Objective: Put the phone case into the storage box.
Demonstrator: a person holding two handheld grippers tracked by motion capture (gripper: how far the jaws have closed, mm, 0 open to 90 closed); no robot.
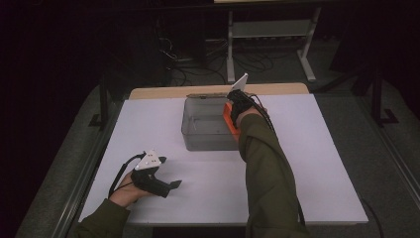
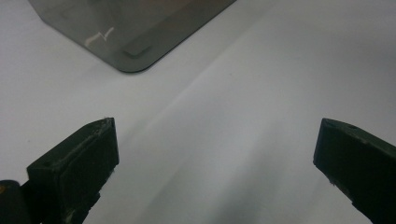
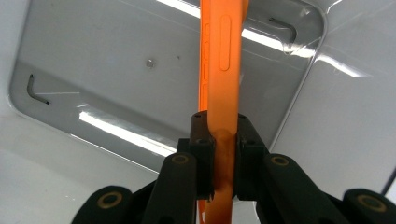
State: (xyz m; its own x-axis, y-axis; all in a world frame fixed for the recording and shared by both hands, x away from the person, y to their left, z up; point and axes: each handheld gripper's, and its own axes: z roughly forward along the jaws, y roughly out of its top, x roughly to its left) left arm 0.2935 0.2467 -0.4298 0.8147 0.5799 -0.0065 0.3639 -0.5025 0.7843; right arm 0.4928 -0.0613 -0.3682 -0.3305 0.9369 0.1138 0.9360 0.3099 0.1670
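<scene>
Orange phone case (image 3: 223,70), just the one, clamped edge-on in the right gripper (image 3: 223,154), jaws closed tight on its lower edge, held above the open top of one clear plastic bin (image 1: 207,125). The high view has that bin at the back-middle of the white bench (image 1: 307,163), the right gripper (image 1: 236,105) at its right wall. The right gripper view adds the case's side button slots and the bin's floor underneath. The left gripper (image 1: 171,184) rests low on the bench; the left gripper view has its jaws spread wide, holding nothing, with the bin's corner (image 2: 135,42) ahead.
</scene>
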